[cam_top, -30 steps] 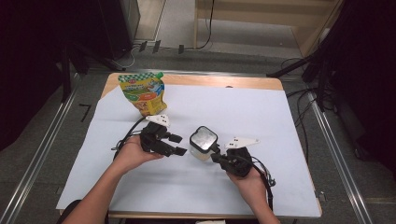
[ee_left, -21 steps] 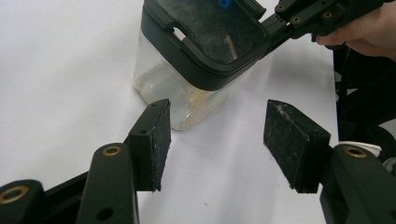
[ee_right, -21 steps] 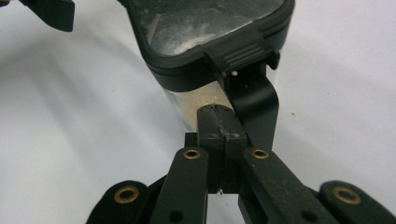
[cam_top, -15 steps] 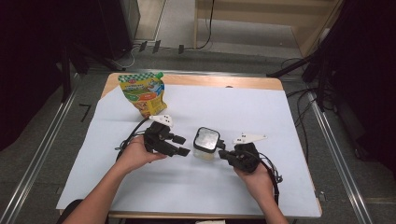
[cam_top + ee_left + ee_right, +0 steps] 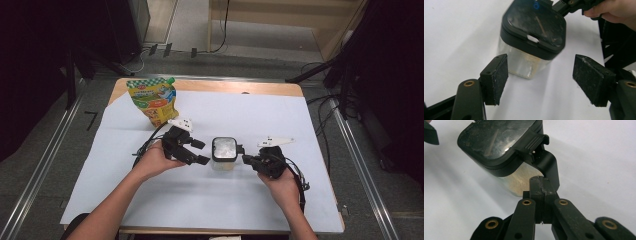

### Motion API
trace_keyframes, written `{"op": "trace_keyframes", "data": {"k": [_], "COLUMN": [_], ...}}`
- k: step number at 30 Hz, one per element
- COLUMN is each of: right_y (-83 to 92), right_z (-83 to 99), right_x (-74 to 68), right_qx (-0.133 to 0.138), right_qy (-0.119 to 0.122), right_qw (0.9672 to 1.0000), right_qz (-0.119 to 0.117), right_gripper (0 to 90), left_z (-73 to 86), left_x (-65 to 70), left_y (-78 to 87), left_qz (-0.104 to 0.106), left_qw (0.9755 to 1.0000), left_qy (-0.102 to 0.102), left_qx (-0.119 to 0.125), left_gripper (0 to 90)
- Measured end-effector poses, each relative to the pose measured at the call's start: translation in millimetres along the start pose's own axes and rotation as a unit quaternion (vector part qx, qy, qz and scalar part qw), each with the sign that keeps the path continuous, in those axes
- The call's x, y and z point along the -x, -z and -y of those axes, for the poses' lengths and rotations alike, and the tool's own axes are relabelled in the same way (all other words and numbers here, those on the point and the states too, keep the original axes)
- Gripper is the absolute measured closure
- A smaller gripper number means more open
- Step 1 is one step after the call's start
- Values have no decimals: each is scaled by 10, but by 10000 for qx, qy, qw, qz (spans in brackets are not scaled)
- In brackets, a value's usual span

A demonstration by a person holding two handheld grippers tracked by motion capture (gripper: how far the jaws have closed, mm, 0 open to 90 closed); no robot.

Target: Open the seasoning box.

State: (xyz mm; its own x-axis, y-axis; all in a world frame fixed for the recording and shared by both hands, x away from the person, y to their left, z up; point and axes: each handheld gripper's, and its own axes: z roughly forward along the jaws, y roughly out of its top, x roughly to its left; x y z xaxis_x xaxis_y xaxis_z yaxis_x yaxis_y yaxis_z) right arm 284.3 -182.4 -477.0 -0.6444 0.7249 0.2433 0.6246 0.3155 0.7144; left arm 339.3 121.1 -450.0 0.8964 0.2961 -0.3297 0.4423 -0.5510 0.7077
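White-papered table [image 5: 320, 120]: jar [image 5: 224, 153], pouch [image 5: 152, 99]

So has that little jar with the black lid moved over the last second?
Yes. In the high view the jar has slid right and slightly toward the person, away from the yellow pouch, which stays put. The right gripper pinches its lid tab.

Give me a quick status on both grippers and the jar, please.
Left gripper open beside the jar, jaws just widened. Right gripper shut on jar's handle. Pouch well clear.

You can't read any text here: the pouch [image 5: 151, 100] at eleven o'clock carries print too small to make out.
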Motion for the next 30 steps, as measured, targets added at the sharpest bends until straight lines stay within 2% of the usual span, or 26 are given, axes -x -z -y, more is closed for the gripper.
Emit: {"op": "trace_keyframes", "data": {"k": [2, 7, 11, 16, 20, 23, 26, 30], "right_y": [-3, 99, 120, 50, 0, -19, -27, -44], "right_z": [-11, -63, -73, -71, -79, -81, -74, -72], "right_x": [23, 15, 91, 149, 137, 120, 120, 126], "right_qx": [-19, 130, 171, 79, 34, 9, 26, 30], "right_qy": [-3, 58, -71, -167, -112, -71, -100, -136], "right_qw": [10000, 9999, 9997, 9996, 9998, 9996, 9996, 9995], "right_qz": [-5, 28, 129, 195, 187, 258, 279, 291], "right_gripper": [900, 900, 900, 900, 900, 900, 900, 900], "left_z": [-51, -173, -215, -195, -182, -167, -138, -101], "left_x": [-24, -30, -68, -78, -81, -73, -50, -33], "left_y": [0, 34, 7, -59, -129, -177, -278, -357], "left_qz": [65, 18, 149, 119, 175, 195, 42, -110], "left_qw": [10000, 9997, 9993, 9992, 9992, 9990, 9989, 9986], "left_qy": [16, -193, -203, -323, -312, -403, -453, -493], "left_qx": [41, 157, 278, 187, 162, 69, -119, -123], "left_gripper": [286, 267, 252, 209, 188, 188, 173, 152]}}
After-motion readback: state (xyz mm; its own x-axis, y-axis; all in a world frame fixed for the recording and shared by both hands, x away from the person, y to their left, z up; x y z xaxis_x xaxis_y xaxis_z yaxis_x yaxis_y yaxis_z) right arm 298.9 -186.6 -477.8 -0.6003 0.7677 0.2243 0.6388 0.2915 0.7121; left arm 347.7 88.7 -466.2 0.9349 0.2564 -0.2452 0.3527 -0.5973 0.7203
